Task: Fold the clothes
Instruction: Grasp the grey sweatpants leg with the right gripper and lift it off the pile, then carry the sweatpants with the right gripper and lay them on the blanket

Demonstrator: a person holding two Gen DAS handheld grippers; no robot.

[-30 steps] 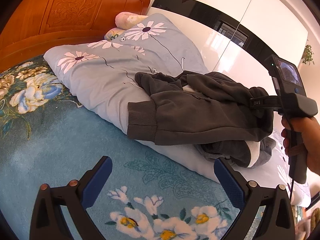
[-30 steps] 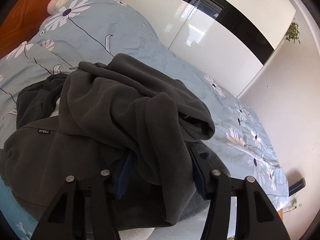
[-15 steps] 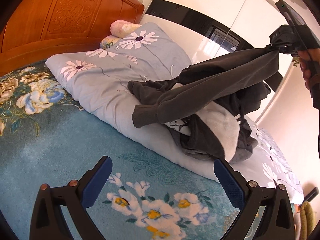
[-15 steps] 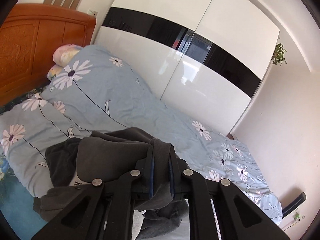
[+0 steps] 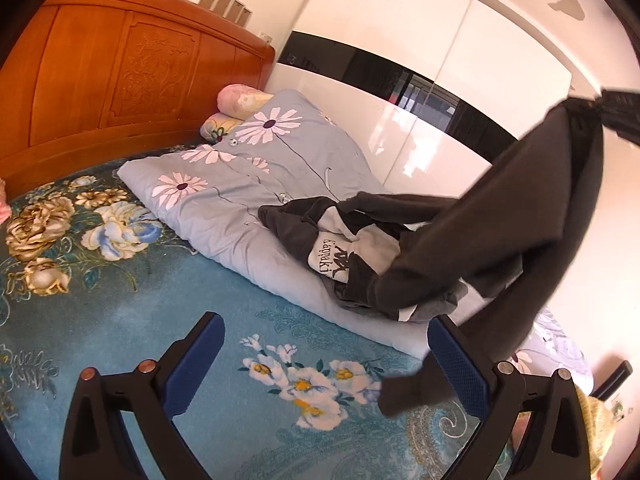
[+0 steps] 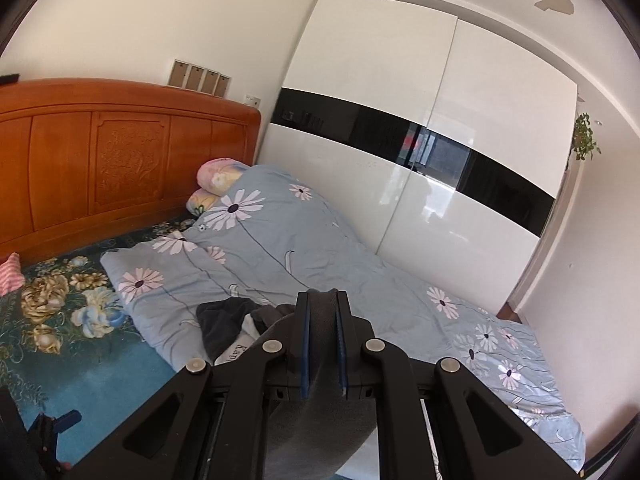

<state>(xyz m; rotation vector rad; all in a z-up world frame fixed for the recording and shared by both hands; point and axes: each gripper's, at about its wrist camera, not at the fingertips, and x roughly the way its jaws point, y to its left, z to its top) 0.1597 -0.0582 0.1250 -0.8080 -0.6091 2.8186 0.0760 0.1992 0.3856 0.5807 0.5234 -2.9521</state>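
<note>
A dark grey sweatshirt [image 5: 500,232] hangs stretched from my right gripper [image 5: 600,110], high at the upper right of the left wrist view. Its lower part still rests in a crumpled heap [image 5: 360,248] on the duvet, where a white panel with black lettering [image 5: 334,258] shows. One sleeve cuff [image 5: 404,396] dangles over the bedspread, just left of my left gripper's right pad. In the right wrist view my right gripper [image 6: 322,340] is shut on a fold of the grey fabric [image 6: 320,420], which hangs down below the pads. My left gripper [image 5: 328,364] is open and holds nothing.
A folded blue-grey daisy duvet [image 5: 248,184] lies across a bed with a teal floral bedspread [image 5: 120,300]. A carved wooden headboard [image 5: 120,80] and two pillows [image 5: 236,98] stand at the back. A white and black wardrobe [image 6: 420,160] runs along the far side.
My right gripper closed on the sweatshirt and rose high, pulling the garment up off the heap. My left gripper also rose and drew back, still open.
</note>
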